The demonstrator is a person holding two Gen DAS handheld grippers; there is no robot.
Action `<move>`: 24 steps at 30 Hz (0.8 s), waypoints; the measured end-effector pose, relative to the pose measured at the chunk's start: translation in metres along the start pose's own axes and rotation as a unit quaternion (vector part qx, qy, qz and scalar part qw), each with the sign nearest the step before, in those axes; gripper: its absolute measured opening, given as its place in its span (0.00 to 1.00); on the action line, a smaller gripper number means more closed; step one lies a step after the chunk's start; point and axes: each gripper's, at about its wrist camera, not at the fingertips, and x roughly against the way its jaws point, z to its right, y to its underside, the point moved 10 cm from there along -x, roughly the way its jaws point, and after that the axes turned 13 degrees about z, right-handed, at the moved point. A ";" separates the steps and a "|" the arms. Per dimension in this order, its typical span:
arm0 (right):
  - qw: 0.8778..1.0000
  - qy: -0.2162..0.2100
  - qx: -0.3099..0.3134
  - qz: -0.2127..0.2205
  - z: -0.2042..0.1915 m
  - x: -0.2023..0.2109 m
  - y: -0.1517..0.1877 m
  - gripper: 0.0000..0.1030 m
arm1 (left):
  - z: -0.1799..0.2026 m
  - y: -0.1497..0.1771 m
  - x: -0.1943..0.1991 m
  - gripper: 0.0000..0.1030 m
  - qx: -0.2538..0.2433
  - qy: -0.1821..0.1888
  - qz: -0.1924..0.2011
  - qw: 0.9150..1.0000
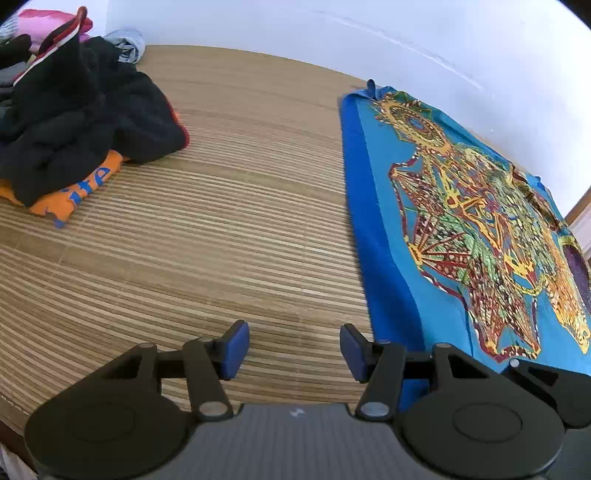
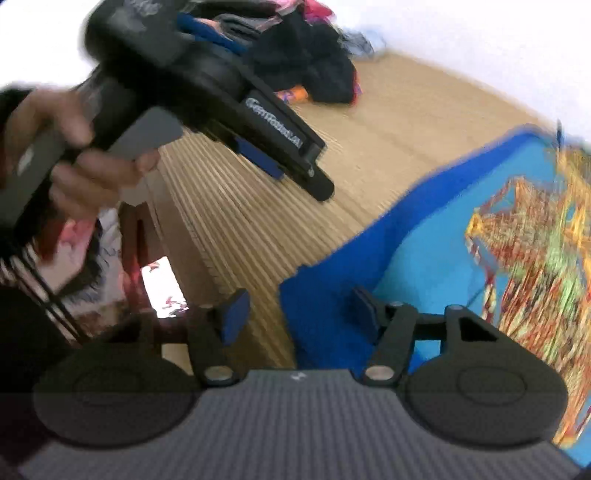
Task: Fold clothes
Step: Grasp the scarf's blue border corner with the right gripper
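Here the blue printed garment (image 1: 424, 206) lies spread flat on the right part of the slatted bamboo mat (image 1: 229, 221), its plain royal-blue edge turned toward the bare middle of the mat and its far end close to the white wall (image 1: 369, 33). The right gripper (image 2: 297, 314) hangs over the garment's near corner with its jaws apart: one blue pad sits over the cloth and the other over the bare mat, and the cloth edge runs between them, not yet pinched as far as the blurred view shows. The left gripper (image 1: 294, 349) is just beside the same blue edge, jaws apart and empty, both pads over the mat; in the right wrist view it appears higher up, carried by the person's hand (image 2: 70, 155).

The main risk is a poor pinch at the corner. If the right gripper closes while this much to one side, it may catch only the top layer or slip off the edge, and the fold would drag crooked. A quick lift could also bunch the smooth cloth across the slats.

Well apart, at the far left, sits a heap of dark clothes (image 1: 74, 110) on an orange garment (image 1: 74, 192).
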 end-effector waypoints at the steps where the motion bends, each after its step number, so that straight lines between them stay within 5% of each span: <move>1: 1.000 0.000 0.002 -0.001 0.001 0.000 0.000 0.55 | 0.001 0.000 0.000 0.55 -0.003 0.001 0.000 1.000; 2: 1.000 -0.001 -0.006 0.001 0.004 0.000 -0.002 0.24 | 0.002 -0.001 0.000 0.55 -0.005 0.001 0.000 1.000; 3: 1.000 0.000 -0.021 0.001 0.008 0.001 -0.004 0.08 | 0.003 0.000 0.001 0.55 -0.006 0.001 0.001 1.000; 4: 0.999 0.005 -0.048 0.000 0.015 0.001 -0.005 0.05 | 0.004 0.000 0.001 0.55 -0.006 0.002 0.001 1.000; 8: 0.984 0.002 -0.179 0.012 0.040 0.005 -0.005 0.05 | 0.007 0.000 0.002 0.55 -0.010 0.004 0.002 1.000; 11: 0.951 -0.028 -0.303 0.052 0.058 0.014 -0.011 0.06 | 0.010 0.001 0.001 0.55 -0.012 0.003 -0.001 1.000; 19: 0.868 -0.056 -0.479 0.120 0.096 0.029 -0.011 0.06 | 0.023 0.003 -0.001 0.55 -0.027 0.010 -0.009 1.000; 22: 0.853 -0.069 -0.502 0.129 0.098 0.030 -0.011 0.06 | 0.030 0.004 -0.004 0.55 -0.035 0.017 -0.014 0.999; 24: 0.855 -0.077 -0.499 0.118 0.093 0.028 -0.007 0.06 | 0.036 0.006 -0.007 0.55 -0.043 0.024 -0.017 0.999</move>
